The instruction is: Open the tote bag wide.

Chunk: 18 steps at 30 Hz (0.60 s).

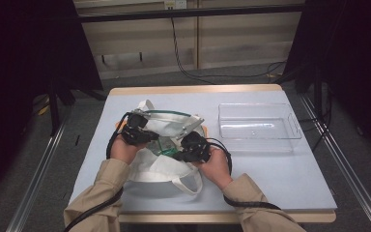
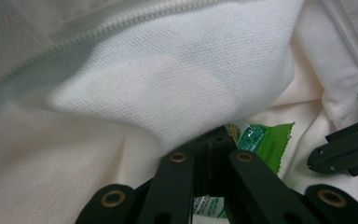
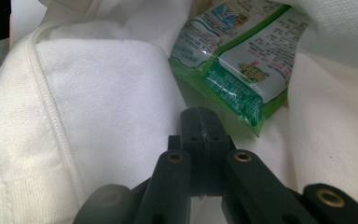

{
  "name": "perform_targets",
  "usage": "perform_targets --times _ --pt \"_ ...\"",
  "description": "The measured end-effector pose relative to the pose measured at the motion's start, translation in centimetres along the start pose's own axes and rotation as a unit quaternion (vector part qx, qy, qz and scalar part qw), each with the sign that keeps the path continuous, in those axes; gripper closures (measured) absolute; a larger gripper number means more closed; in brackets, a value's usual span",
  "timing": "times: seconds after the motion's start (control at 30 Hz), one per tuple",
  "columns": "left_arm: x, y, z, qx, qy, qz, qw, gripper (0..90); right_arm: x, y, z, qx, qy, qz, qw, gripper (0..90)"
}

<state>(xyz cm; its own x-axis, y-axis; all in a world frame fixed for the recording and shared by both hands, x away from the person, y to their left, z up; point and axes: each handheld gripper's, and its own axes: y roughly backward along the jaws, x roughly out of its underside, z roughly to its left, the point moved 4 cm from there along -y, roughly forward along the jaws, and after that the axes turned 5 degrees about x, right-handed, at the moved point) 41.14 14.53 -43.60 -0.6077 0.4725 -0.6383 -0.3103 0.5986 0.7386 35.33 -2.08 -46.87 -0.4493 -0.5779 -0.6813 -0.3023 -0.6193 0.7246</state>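
Left gripper (image 1: 142,137): your jaws are clenched tight at the white bag's (image 1: 166,126) left edge; whether cloth is pinched, you cannot tell.
Snack packet (image 3: 235,58): it lies inside the bag's open mouth, between your two grippers.
Right gripper (image 1: 186,147): jaws closed together just short of the packet, nothing visible between them.
Risk: probably, if you push in closed, you'll shove the packet deeper or snag cloth.
Tray (image 1: 259,126): waits at right.

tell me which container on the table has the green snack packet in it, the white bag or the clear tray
The white cloth bag, under both grippers: the green packet lies in its open mouth. The clear plastic tray to its right holds nothing.
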Motion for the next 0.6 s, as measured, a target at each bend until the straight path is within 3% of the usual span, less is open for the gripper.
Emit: perform_targets --times 0.27,0.3,0.4,0.6 --pt "-0.6 0.1 0.4 -0.005 0.006 -0.005 1.0000 90.0 0.3 -0.1 0.1 -0.002 0.000 0.003 1.0000 90.0" --pt "-0.7 0.2 0.5 -0.006 -0.002 0.001 1.0000 90.0 0.3 -0.2 0.1 -0.004 0.001 0.003 1.0000 90.0" --pt "-1.0 0.2 0.6 -0.006 0.008 -0.007 0.9999 90.0 0.3 -0.2 0.2 -0.005 0.002 0.005 1.0000 90.0" --pt "-1.3 0.1 1.0 -0.005 0.009 -0.005 0.9999 90.0 0.4 -0.2 0.2 -0.005 0.008 0.006 0.9999 90.0"
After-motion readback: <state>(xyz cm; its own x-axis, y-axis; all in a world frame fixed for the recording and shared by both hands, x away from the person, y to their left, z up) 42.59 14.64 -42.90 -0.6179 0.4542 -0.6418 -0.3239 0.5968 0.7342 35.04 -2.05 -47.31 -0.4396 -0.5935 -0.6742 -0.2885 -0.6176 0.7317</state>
